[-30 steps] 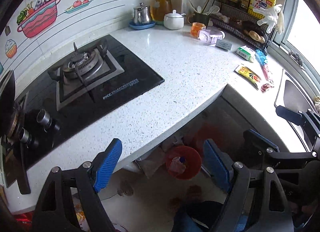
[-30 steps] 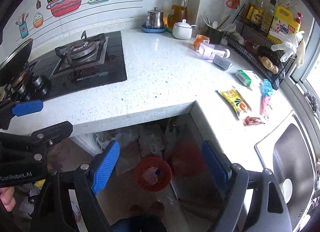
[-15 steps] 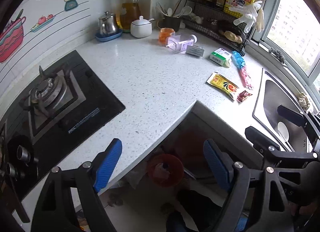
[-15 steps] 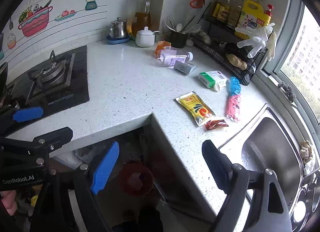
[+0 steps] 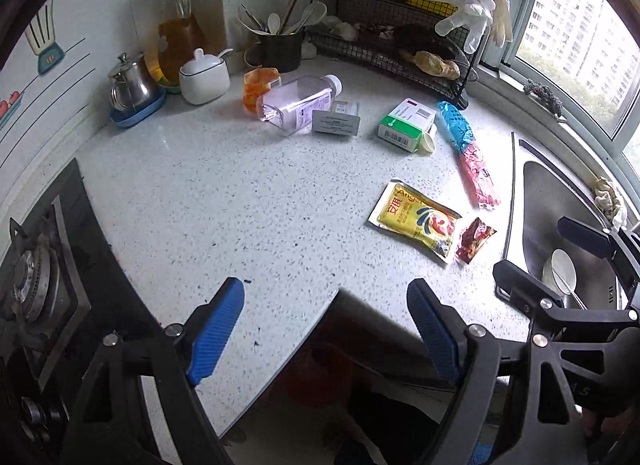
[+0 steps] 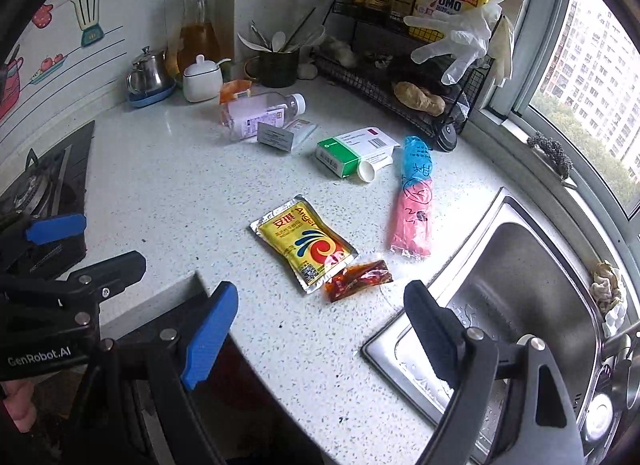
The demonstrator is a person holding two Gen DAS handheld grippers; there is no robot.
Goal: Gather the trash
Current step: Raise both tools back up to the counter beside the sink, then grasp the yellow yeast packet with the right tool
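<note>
Trash lies on the white speckled counter: a yellow packet (image 5: 416, 221) (image 6: 304, 245), a small red sachet (image 5: 474, 239) (image 6: 358, 279) touching it, a blue and pink wrapper roll (image 5: 468, 153) (image 6: 414, 193), a green and white box (image 5: 406, 125) (image 6: 352, 149), a clear bottle on its side (image 5: 298, 103) (image 6: 260, 111) and an orange wrapper (image 5: 258, 87). My left gripper (image 5: 324, 293) hangs open over the counter's front edge. My right gripper (image 6: 320, 293) is open and empty just in front of the sachet. A red bin (image 5: 316, 377) shows dimly under the counter.
A steel sink (image 6: 520, 285) lies at the right with a spoon in it. The gas hob (image 5: 40, 273) is at the left. Along the back stand a kettle (image 5: 132, 85), an oil jar, a white pot, a utensil cup and a wire rack (image 6: 400, 77) hung with gloves.
Both views have swung right, away from the hob and toward the corner and sink. The trash now lies closer and the red bin has slid under the counter edge. Both grippers stayed open.
</note>
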